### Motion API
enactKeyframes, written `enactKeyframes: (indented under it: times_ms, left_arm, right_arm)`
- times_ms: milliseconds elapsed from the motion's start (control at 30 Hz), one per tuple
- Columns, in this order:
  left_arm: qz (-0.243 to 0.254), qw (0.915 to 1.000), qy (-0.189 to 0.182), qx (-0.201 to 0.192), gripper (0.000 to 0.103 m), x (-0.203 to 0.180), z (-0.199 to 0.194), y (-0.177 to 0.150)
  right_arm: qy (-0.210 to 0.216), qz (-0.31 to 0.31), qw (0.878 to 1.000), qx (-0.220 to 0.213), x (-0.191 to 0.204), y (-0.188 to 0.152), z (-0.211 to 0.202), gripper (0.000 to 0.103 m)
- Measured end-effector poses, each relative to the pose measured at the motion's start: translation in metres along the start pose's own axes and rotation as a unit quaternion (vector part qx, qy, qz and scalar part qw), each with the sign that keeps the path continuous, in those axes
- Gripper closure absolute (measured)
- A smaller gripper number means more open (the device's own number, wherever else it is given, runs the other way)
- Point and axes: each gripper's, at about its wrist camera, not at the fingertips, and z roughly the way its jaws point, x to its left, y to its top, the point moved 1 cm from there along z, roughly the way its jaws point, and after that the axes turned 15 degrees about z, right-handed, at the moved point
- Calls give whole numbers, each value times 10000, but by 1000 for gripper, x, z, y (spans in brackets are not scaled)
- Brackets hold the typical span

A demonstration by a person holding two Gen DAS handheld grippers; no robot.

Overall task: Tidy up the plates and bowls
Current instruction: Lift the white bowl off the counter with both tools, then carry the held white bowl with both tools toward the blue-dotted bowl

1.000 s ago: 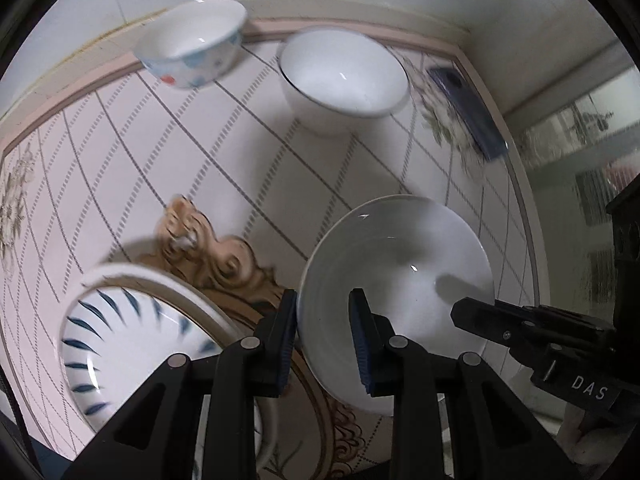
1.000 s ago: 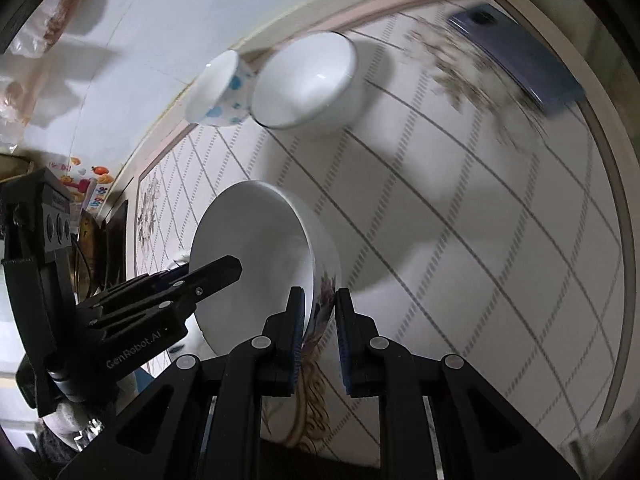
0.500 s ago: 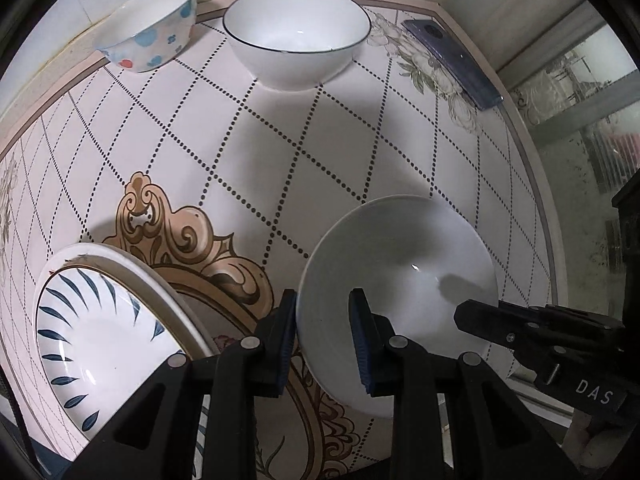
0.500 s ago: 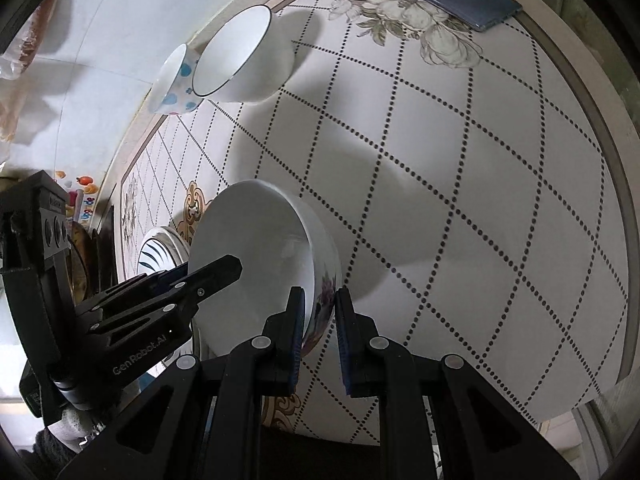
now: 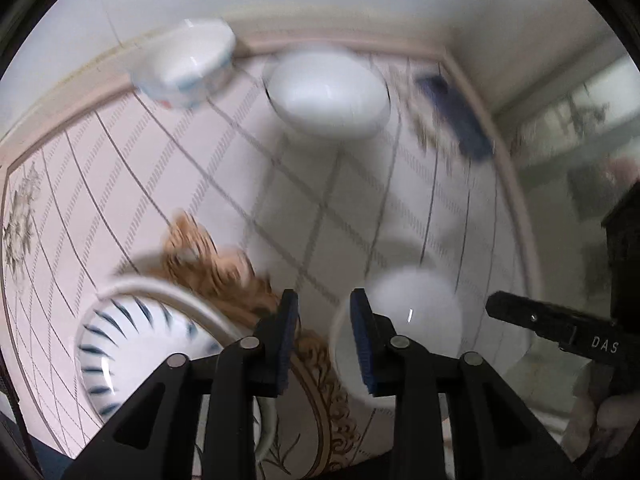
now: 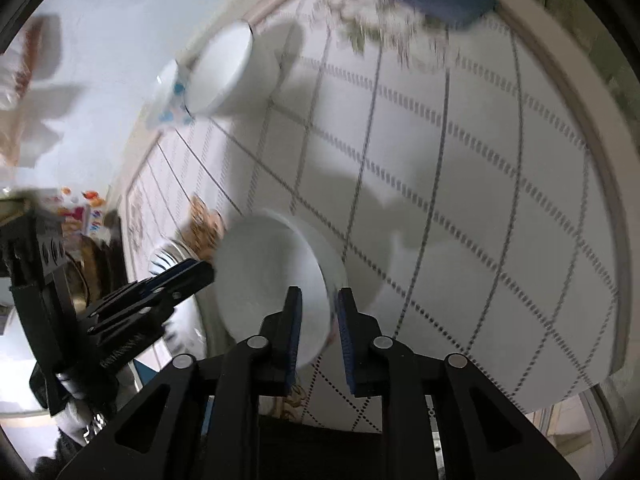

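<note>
Both views are motion-blurred. A plain white bowl (image 6: 272,280) sits between my two grippers above the patterned table; it also shows in the left wrist view (image 5: 412,328). My right gripper (image 6: 318,320) straddles its near rim, jaws slightly apart. My left gripper (image 5: 322,320) is open with the bowl's rim just right of the gap. A blue-striped plate (image 5: 140,352) lies at the lower left. A large white bowl (image 5: 328,94) and a small blue-dotted bowl (image 5: 186,68) stand at the back by the wall.
A dark blue phone (image 5: 456,120) lies at the back right near the table's edge (image 6: 600,208). A white wall (image 5: 320,0) runs behind the bowls. The table drops off at the right.
The left gripper has opened wider and its view has tilted up and blurred. The white bowl looks smaller and lower right. The right jaws have spread a little around the rim.
</note>
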Motion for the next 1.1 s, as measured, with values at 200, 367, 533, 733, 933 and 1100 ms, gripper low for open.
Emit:
enactKeyframes:
  times_ms: [200, 367, 533, 733, 933, 1100]
  left_arm:
    - [-592, 9975, -136, -355, 55, 56, 4, 70]
    - [-718, 9971, -210, -127, 55, 81, 43, 110]
    - [-675, 9973, -180, 236, 58, 89, 82, 124]
    - [-534, 9982, -142, 224, 88, 88, 91, 125]
    - [-488, 9987, -58, 109, 89, 86, 82, 121]
    - [-297, 9996, 7, -1, 89, 75, 68, 118]
  right_arm:
    - [395, -129, 9982, -441, 40, 58, -17, 45]
    - [433, -16, 9980, -464, 70, 118, 21, 45]
    - [544, 141, 9982, -205, 78, 149, 61, 46]
    - [541, 144, 9984, -95, 80, 161, 88, 84]
    - [340, -32, 9992, -220, 89, 154, 90, 84]
    - [311, -116, 9991, -273, 91, 145, 76, 84]
